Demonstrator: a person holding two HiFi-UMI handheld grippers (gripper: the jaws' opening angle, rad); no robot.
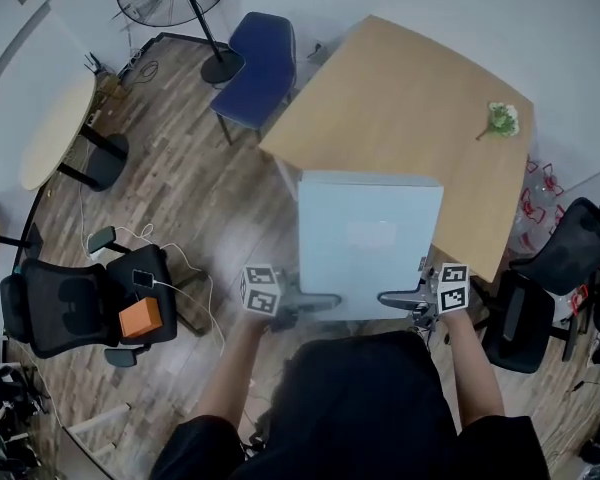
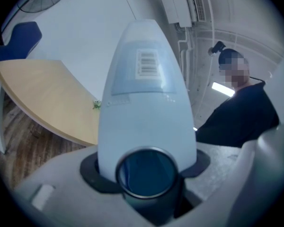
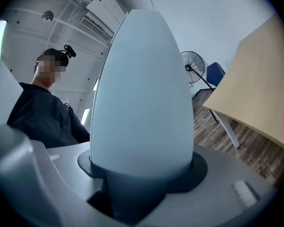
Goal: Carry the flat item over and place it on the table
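Observation:
A flat pale blue-grey panel (image 1: 370, 233) is held level in front of me, its far edge overlapping the near edge of the wooden table (image 1: 400, 98). Whether it touches the tabletop I cannot tell. My left gripper (image 1: 318, 301) is shut on the panel's near edge at the left. My right gripper (image 1: 400, 297) is shut on the same edge at the right. In the left gripper view the panel (image 2: 146, 103) fills the space between the jaws and shows a barcode label (image 2: 146, 63). The right gripper view shows its plain side (image 3: 142, 103) wedged between the jaws.
A small flower sprig (image 1: 500, 120) lies on the table's far right. A blue chair (image 1: 258, 68) and a standing fan (image 1: 185, 8) stand beyond the table's left corner. A black office chair carrying an orange box (image 1: 140, 318) stands at my left, another black chair (image 1: 525, 318) at my right.

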